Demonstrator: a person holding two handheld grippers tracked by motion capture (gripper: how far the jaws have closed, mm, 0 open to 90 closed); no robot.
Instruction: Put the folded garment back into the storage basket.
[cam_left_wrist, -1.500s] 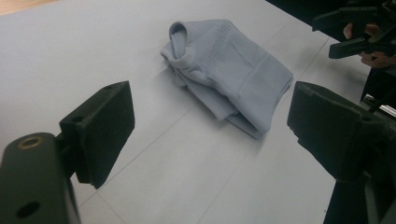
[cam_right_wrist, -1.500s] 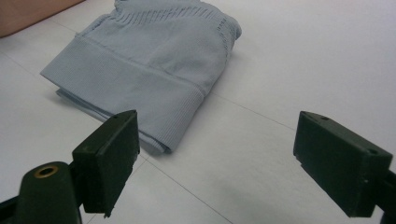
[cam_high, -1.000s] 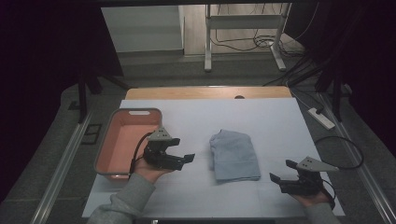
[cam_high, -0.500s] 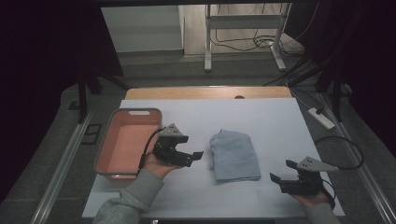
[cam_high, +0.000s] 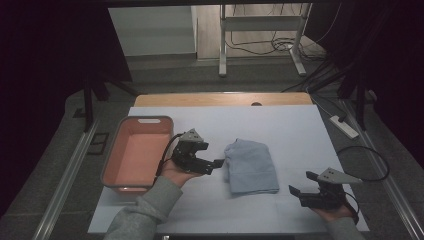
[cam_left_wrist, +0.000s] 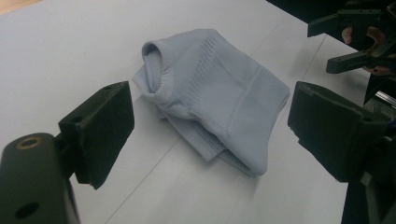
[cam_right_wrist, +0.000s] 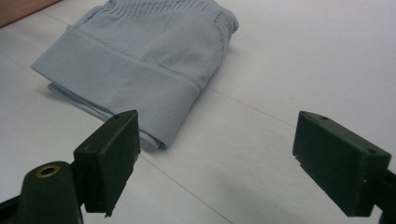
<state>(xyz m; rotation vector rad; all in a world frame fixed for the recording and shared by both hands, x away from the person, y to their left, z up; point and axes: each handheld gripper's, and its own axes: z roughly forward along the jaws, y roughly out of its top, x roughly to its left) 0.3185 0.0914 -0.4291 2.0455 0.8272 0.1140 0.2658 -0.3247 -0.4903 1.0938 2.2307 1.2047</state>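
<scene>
left gripper (cam_high: 216, 164) moved right | now beside folded garment (cam_high: 250, 166) | jaws apart

Legible text, labels, brands, numbers, signs: none. The folded garment (cam_left_wrist: 219, 100), the pink tub (cam_high: 136, 155) and the white table cover (cam_high: 295, 135) carry no readable marking in the high view or in either gripper view.

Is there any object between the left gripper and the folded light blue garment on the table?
Nothing visible is in the way. The left gripper has its jaws open, pointing at the folded garment, right next to its left edge. In the left gripper view, bare white table cover lies between the jaws and the garment.
</scene>
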